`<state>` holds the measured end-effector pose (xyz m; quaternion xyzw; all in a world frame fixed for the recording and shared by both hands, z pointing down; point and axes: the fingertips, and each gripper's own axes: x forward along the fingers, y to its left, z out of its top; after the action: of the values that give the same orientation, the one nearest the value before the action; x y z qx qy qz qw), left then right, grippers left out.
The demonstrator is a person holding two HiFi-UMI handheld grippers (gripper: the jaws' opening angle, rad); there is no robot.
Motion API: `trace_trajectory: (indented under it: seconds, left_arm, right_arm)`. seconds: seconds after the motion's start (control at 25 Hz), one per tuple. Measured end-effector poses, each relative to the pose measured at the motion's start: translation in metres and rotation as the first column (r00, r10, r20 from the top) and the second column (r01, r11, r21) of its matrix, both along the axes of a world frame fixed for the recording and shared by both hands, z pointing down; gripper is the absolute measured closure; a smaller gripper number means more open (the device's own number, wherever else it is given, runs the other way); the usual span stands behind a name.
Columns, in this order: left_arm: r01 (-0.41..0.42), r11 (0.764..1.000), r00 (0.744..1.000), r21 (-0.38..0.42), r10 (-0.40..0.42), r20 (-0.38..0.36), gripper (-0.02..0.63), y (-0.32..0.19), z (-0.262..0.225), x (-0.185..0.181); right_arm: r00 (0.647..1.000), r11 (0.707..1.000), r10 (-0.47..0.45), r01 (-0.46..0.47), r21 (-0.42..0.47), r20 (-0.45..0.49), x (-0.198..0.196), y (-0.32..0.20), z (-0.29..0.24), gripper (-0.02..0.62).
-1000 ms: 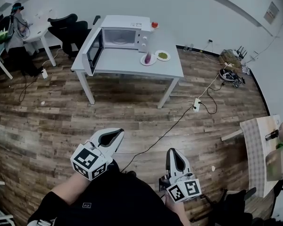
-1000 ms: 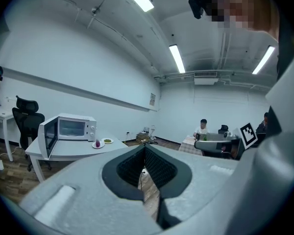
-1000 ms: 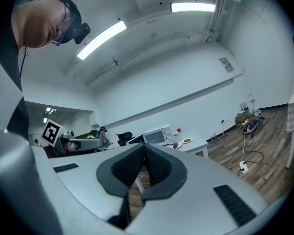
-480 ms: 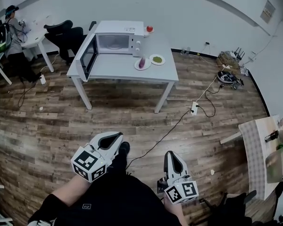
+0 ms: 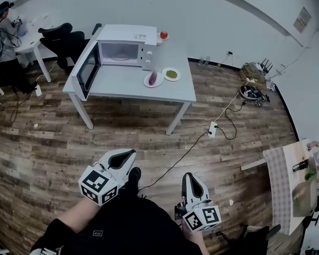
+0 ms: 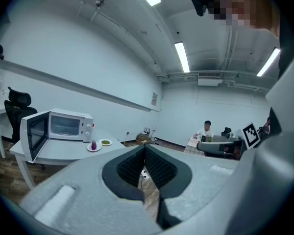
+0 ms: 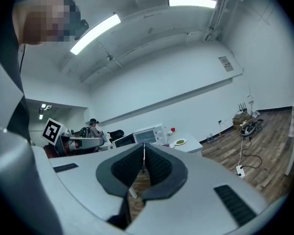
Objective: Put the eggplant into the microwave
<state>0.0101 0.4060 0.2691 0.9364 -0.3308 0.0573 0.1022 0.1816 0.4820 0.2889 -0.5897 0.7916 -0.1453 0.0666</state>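
Nothing is done yet: the left gripper (image 5: 129, 153) and right gripper (image 5: 187, 177), fingers pressed together on nothing, are far from the bench (image 5: 117, 82), where what looks like the eggplant (image 5: 152, 77) lies well ahead of them, beside the open microwave (image 5: 122, 34).

White table (image 5: 117, 81), green-filled plate (image 5: 171, 74) (red fruit (image 5: 163, 35) behind), power strip (image 5: 212, 129) on floor (image 5: 95, 137)

The wooden floor (image 5: 149, 137) lay open up to the table (image 5: 127, 89) save for a cable (image 5: 175, 161) and power strip (image 5: 212, 129) off its front right corner, the microwave (image 5: 122, 47) door (image 5: 87, 70) swung out past its left edge, and the eggplant plate (image 5: 147, 82) and a green-topped plate (image 5: 177, 76) sat mid-table, leaving the front edge free
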Motion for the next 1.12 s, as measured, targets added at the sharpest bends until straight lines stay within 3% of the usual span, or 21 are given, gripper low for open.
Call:
trace_trajectory:
  seconds: [0.68,1.12]
  left_arm:
    - [-0.035,0.999,0.999,-0.026,0.035,-0.004,0.598,-0.212,-0.001,0.015]
    - [-0.011,0.998,1.000,-0.058,0.010,-0.022,0.598,-0.281,0.011,0.002]
  right_arm:
    - [1.000,0.999,0.004,-0.003,-0.040,0.008,0.008,-0.216,-0.003,0.578]
    - [0.999,0.997,-0.031,0.031,-0.069,-0.006,0.000,-0.297,0.007,0.578]
